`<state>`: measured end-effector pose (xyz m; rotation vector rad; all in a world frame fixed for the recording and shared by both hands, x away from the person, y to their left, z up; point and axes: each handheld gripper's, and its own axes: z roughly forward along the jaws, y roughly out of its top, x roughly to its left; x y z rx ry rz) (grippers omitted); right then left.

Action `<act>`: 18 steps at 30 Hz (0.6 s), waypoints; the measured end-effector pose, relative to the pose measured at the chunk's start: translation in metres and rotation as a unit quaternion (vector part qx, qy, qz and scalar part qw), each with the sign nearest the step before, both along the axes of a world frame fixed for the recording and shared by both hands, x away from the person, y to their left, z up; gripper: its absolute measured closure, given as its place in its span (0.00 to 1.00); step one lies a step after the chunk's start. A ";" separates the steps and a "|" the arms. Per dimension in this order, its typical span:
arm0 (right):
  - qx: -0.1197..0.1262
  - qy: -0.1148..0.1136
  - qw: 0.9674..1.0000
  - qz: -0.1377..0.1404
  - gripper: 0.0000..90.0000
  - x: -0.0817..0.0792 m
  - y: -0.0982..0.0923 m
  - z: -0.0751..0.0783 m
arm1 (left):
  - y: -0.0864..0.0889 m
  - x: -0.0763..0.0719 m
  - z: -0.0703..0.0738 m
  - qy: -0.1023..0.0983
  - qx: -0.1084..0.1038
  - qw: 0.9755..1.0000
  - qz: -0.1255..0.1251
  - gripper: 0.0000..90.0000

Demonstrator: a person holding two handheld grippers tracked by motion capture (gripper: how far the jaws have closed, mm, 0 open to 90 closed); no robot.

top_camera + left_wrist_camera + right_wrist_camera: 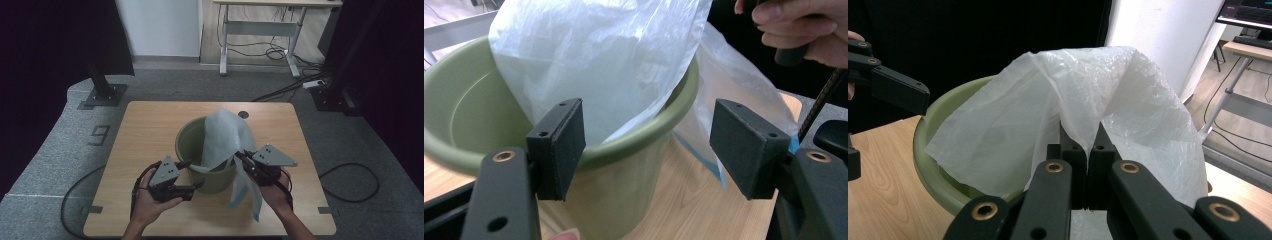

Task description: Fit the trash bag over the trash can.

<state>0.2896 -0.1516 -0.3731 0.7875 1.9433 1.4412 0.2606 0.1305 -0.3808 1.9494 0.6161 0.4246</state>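
Crinkly translucent plastic bag (pixel 1083 100) drapes over smooth round green bucket (pixel 192 142).

A light wooden table (pixel 145 130) carries a green bucket (pixel 192 145) (near its middle).

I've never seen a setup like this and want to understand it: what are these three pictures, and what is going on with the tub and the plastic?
A person stands at a wooden table, holding a hand-operated two-jaw gripper in each hand. The high view looks down from above; the other two pictures come from cameras riding on each gripper. On the table stands a green bucket. The right gripper is shut on a thin white plastic bag, draping it over the bucket's rim. The left gripper is open beside the bucket, holding nothing.
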 end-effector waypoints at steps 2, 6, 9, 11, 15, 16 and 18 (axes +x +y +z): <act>0.002 0.001 1.000 -0.001 0.98 0.000 0.000 0.001 | -0.005 0.001 0.003 0.000 -0.002 1.000 -0.005 0.34; 0.001 0.001 1.000 -0.001 0.98 0.001 0.000 0.002 | -0.016 0.005 0.010 0.006 -0.001 1.000 -0.010 0.34; 0.004 0.002 1.000 -0.004 0.98 0.002 0.001 0.004 | -0.026 0.010 0.012 0.014 -0.001 1.000 -0.008 0.36; 0.005 0.002 1.000 -0.006 0.98 0.003 0.001 0.005 | -0.032 0.011 0.013 0.015 0.000 1.000 -0.012 0.37; 0.007 0.002 1.000 -0.006 0.98 0.003 0.000 0.005 | -0.038 0.014 0.012 0.015 0.005 1.000 -0.005 0.40; 0.008 0.003 1.000 -0.005 0.98 0.003 0.000 0.006 | -0.039 0.015 0.012 0.016 0.005 1.000 -0.002 0.41; 0.010 0.003 1.000 -0.005 0.98 0.002 -0.001 0.006 | -0.040 0.016 0.012 0.019 0.003 1.000 0.007 0.44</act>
